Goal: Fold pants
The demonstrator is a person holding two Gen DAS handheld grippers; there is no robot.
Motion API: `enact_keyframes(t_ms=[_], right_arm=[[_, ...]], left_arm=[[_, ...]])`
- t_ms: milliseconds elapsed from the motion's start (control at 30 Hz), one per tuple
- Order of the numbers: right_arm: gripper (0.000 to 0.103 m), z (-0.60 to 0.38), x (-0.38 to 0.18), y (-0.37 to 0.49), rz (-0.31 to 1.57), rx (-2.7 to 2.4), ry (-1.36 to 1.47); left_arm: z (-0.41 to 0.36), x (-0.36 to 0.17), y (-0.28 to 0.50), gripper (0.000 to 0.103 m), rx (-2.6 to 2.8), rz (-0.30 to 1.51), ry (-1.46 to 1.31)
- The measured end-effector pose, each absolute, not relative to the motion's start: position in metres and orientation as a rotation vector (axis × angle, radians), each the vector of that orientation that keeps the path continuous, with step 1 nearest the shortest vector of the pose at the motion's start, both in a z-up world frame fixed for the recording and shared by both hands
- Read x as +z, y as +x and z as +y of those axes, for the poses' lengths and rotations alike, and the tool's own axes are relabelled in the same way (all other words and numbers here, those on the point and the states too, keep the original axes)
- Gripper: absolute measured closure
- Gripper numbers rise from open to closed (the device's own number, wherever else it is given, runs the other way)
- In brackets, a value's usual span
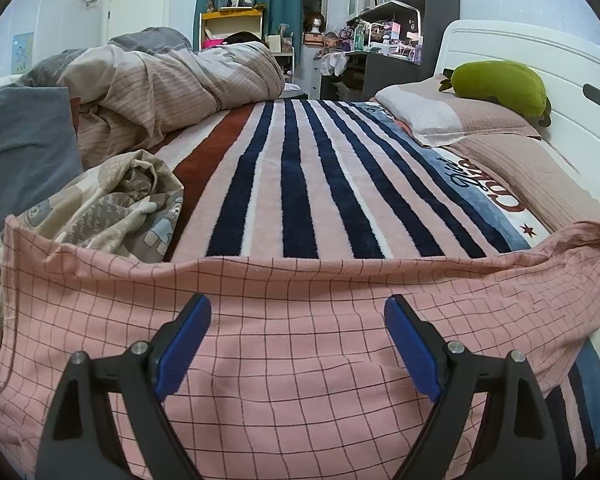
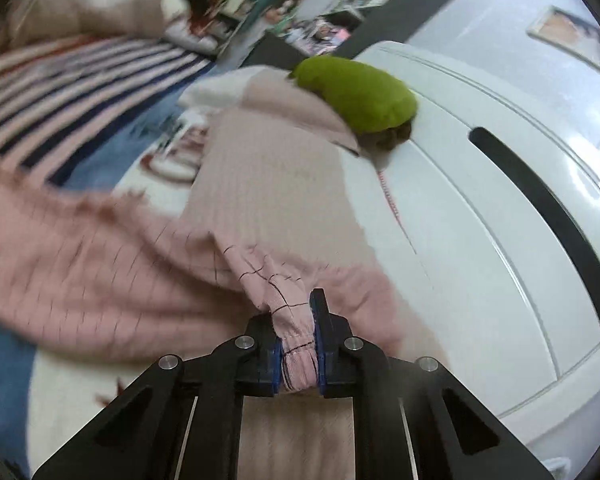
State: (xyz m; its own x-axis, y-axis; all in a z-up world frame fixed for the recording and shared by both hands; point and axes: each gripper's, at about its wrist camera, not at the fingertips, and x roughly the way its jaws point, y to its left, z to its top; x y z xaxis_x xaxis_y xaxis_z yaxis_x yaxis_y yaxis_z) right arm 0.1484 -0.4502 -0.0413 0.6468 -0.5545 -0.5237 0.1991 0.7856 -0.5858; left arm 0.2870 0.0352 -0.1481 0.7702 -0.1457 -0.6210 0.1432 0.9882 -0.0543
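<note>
Pants (image 1: 300, 340), pink with a thin dark grid, lie spread across the near edge of the bed, on top of the striped blanket (image 1: 300, 168). Everything below is placed relative to the pants.

Beyond the pants: the blanket, navy, pink and rust stripes, runs away toward the far side of the bed. Beyond and to the left, a heaped duvet (image 1: 172, 80). To the right, the white headboard (image 1: 540, 64) with a pink pillow (image 1: 452, 116) and a green plush toy (image 1: 500, 84) on it. Just left of the pants, a crumpled printed cloth (image 1: 112, 208).

Left hand-held gripper (image 1: 298, 344): jaws spread wide over the middle of the pants, gripping nothing; whether the tips touch the fabric I cannot tell.

Right hand-held gripper (image 2: 296, 344): clamped tight on a bunched elastic edge of the pants, likely waistband or cuff, raised toward the headboard end. Right wrist view is motion-blurred.

Judgement on the step: looks like an early fold, one end being carried over. To do it well, the left hand-held gripper probably wants to pin or pinch the matching edge so both travel level, keeping the cloth taut and the grid lines square, clear of the printed cloth.

Writing: cursive lettering on the blanket's blue and white border (image 1: 484, 184), seen upside down, not legible. Clock high on the far wall, too small to read.
</note>
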Motion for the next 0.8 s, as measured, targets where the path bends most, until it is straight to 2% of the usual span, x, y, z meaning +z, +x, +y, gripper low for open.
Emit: enact_keyframes(t_ms=[167, 200, 267, 300, 333, 533, 600, 633, 700, 800], right_arm=[[0.096, -0.481, -0.021, 0.176, 0.743, -0.489, -0.420], [0.089, -0.485, -0.021, 0.179, 0.739, -0.487, -0.408], [0.069, -0.493, -0.018, 0.189, 0.730, -0.494, -0.390], [0.055, -0.496, -0.016, 0.192, 0.722, -0.499, -0.379], [0.053, -0.499, -0.014, 0.196, 0.712, -0.503, -0.371], [0.051, -0.513, 0.000, 0.218, 0.697, -0.498, -0.279], [0.048, -0.512, 0.003, 0.220, 0.703, -0.470, -0.252], [0.041, -0.514, 0.003, 0.222, 0.720, -0.442, -0.219], [0.040, -0.515, 0.004, 0.226, 0.778, -0.366, -0.142], [0.039, -0.505, 0.011, 0.223, 0.751, -0.360, -0.160]], left_arm=[[0.037, -0.148, 0.288, 0.017, -0.152, 0.674, 0.000], [0.037, -0.149, 0.288, 0.017, -0.151, 0.675, 0.002], [0.037, -0.150, 0.289, 0.017, -0.149, 0.679, 0.004], [0.038, -0.150, 0.289, 0.017, -0.148, 0.681, 0.005], [0.038, -0.151, 0.290, 0.017, -0.147, 0.684, 0.005], [0.039, -0.151, 0.291, 0.017, -0.145, 0.687, -0.002], [0.039, -0.151, 0.291, 0.017, -0.144, 0.691, -0.001], [0.039, -0.152, 0.292, 0.017, -0.144, 0.693, -0.001], [0.039, -0.151, 0.291, 0.017, -0.144, 0.692, -0.001], [0.039, -0.151, 0.292, 0.017, -0.144, 0.690, -0.004]])
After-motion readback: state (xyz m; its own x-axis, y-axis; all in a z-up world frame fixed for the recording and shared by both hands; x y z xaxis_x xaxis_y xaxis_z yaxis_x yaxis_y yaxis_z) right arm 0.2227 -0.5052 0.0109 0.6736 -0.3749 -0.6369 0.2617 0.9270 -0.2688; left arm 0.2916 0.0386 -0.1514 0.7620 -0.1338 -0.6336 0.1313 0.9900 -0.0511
